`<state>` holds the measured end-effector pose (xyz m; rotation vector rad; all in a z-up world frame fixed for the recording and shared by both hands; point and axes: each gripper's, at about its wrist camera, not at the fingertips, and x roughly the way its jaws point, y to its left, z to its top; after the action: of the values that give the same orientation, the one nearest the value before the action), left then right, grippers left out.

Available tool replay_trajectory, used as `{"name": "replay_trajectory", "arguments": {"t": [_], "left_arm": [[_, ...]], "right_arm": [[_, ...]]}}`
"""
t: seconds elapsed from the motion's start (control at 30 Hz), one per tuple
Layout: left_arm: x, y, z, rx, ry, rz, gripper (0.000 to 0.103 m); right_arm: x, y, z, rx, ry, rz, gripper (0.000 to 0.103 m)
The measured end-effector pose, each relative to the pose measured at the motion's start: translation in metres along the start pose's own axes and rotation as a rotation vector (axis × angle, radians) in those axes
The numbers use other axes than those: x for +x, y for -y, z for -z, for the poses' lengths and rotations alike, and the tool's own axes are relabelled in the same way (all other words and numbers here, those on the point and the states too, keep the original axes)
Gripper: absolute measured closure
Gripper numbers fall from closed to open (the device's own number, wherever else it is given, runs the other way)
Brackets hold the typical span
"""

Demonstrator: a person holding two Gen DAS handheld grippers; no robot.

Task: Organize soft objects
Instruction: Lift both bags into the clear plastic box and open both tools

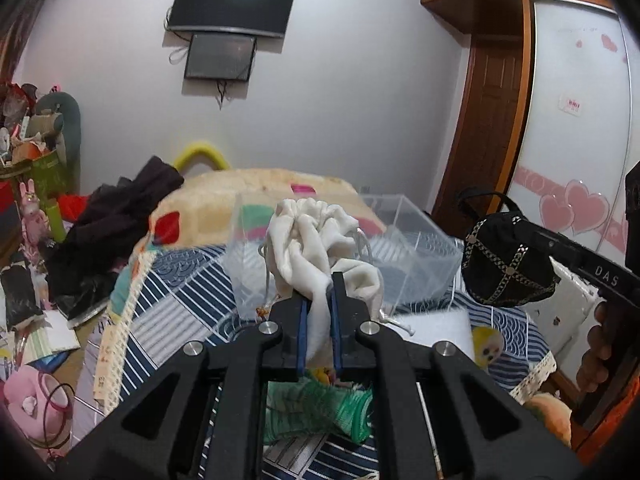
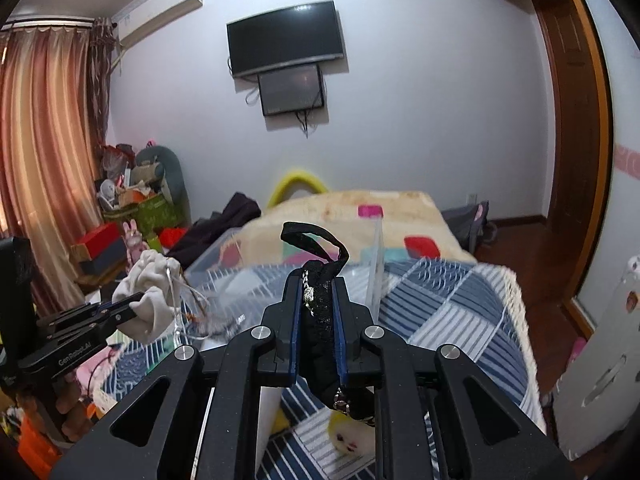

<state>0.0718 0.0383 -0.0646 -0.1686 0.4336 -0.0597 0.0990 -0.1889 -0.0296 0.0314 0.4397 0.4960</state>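
Observation:
My left gripper [image 1: 319,284] is shut on a white drawstring cloth pouch [image 1: 316,236] and holds it up above the bed, in front of a clear plastic box [image 1: 404,240]. It also shows in the right wrist view [image 2: 138,302], with the pouch [image 2: 150,276] at the left. My right gripper [image 2: 319,280] is shut on a black pouch with chain trim [image 2: 318,312], its strap looping above the fingertips. In the left wrist view the black pouch [image 1: 506,264] hangs in the air at the right.
The bed has a blue striped quilt [image 2: 448,304] and a cream blanket [image 1: 256,188]. A green ribbed item [image 1: 320,412] and a small yellow doll [image 1: 486,344] lie on it. Dark clothes [image 1: 116,216] are piled at the left, with clutter on the floor. A wardrobe [image 1: 576,120] stands at the right.

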Motion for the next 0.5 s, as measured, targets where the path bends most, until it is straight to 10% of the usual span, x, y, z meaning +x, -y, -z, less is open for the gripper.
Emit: {"name": "replay_trajectory", "arguments": {"t": [0.5], "left_arm": [[-0.004, -0.007, -0.050, -0.009, 0.115, -0.010, 0.094]], "right_arm": [[0.005, -0.019, -0.042, -0.081, 0.132, -0.011, 0.091]]}}
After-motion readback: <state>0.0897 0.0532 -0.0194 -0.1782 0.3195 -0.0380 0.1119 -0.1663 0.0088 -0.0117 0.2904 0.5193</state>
